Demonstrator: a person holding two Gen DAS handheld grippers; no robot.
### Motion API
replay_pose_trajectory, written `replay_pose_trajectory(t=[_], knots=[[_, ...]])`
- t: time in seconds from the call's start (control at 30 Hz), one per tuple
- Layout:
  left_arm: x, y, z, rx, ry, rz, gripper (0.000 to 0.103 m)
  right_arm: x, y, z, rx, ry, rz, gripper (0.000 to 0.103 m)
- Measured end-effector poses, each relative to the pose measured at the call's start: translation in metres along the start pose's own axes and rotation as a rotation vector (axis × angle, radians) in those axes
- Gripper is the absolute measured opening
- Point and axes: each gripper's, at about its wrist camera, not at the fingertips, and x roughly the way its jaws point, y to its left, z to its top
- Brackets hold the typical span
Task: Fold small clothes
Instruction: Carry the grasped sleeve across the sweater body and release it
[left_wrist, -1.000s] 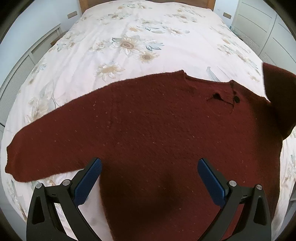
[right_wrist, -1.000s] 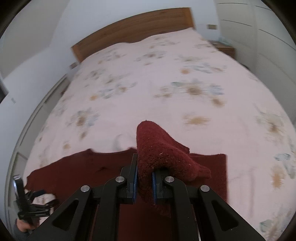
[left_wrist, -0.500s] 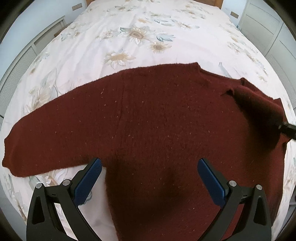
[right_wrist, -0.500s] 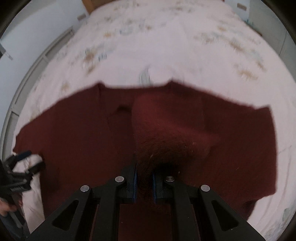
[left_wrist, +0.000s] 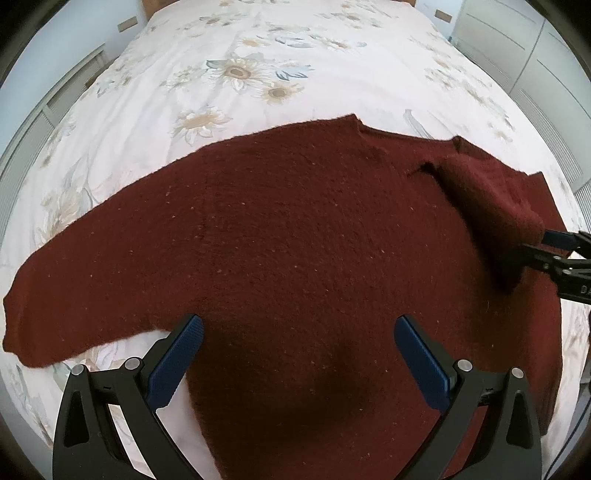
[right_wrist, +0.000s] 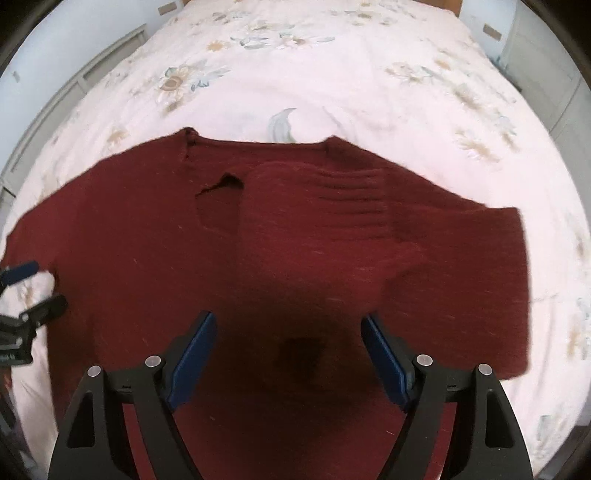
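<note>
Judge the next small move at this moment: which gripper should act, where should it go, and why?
Probably the left gripper should shift toward the outstretched left sleeve and pinch it near the cuff. The right sleeve already lies folded across the sweater body, and the right gripper is open with nothing between its fingers. The left sleeve lies flat on the bedspread, unfolded.

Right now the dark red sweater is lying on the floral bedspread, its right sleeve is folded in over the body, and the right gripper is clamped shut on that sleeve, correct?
Not quite. The right gripper is open, its jaws spread apart with nothing between them, as the right wrist view shows. The rest holds: the dark red sweater lies on the floral bedspread, and the right sleeve is folded in over the body.
</note>
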Motion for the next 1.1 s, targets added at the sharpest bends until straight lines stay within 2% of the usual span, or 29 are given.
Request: replay_pose_trajectory(t=[0.27,0.33,0.53,0.83,1.1], knots=[[0.014,-0.028,0.008,0.064,0.021,-0.021,0.102,-0.013,-0.065,-0.055,0.067,0.02,-0.094,0.083],[0.014,-0.041,0.013,0.094,0.015,-0.029,0.102,-0.01,-0.089,-0.068,0.115,0.029,-0.126,0.083],[0.014,-0.089,0.032,0.188,-0.019,-0.067,0.102,-0.008,-0.144,-0.092,0.273,0.022,-0.136,0.083],[0.025,-0.172,0.061,0.357,-0.034,-0.108,0.102,0.001,-0.183,-0.11,0.366,0.029,-0.133,0.083],[0.065,-0.22,0.067,0.444,0.045,-0.097,0.102,0.002,-0.2,-0.118,0.406,0.03,-0.107,0.083]])
